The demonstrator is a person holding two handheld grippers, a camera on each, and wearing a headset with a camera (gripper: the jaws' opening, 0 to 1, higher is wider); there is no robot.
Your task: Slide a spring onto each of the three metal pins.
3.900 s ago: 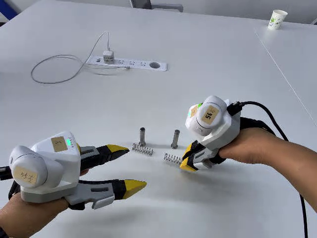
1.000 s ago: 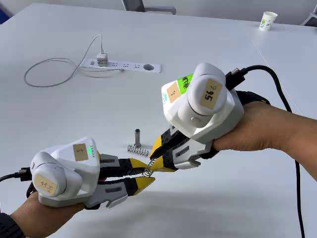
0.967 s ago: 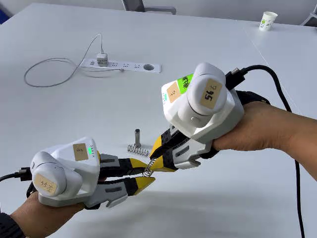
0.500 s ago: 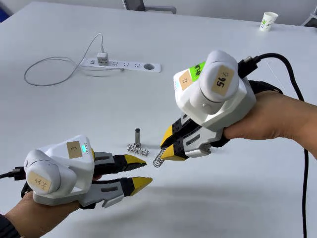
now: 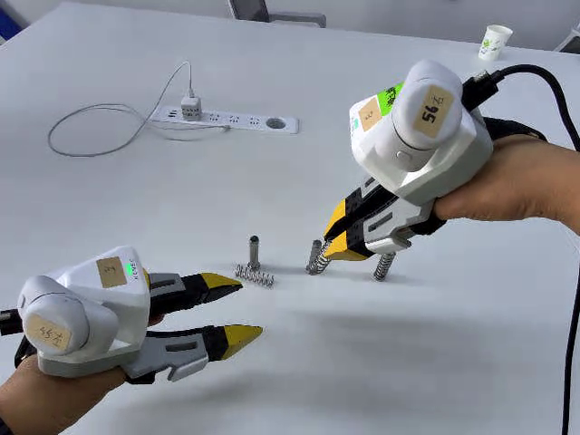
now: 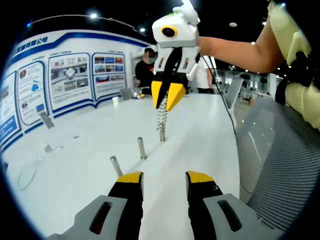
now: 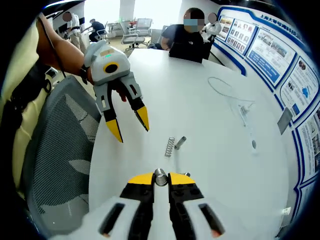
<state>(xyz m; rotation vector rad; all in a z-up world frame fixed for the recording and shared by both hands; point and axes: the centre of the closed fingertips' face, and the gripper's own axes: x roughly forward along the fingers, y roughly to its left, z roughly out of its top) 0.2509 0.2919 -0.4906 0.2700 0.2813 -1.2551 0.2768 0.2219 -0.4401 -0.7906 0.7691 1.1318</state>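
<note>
Right gripper (image 5: pixel 332 250): jaws clenched on the upper end of the held spring (image 6: pixel 161 119); the spring hangs upright beneath the tips, its lower end down over a pin; which of the three pins this is cannot be told with certainty.

Left gripper (image 5: pixel 234 308): jaws released, nothing between them; it hovers over the surface (image 5: pixel 426 362), apart from the right gripper.

Near pin (image 5: pixel 254 251): upright and bare, the pin closest to the left gripper; a loose spring (image 5: pixel 255 275) lies flat just beside its base, on the person's side.

In the left gripper view the near pin and a second pin (image 6: pixel 142 148) both stand bare, to the left of the held spring.

A power strip (image 5: pixel 227 119) and a paper cup (image 5: pixel 495 41) sit at the far side of the surface.
</note>
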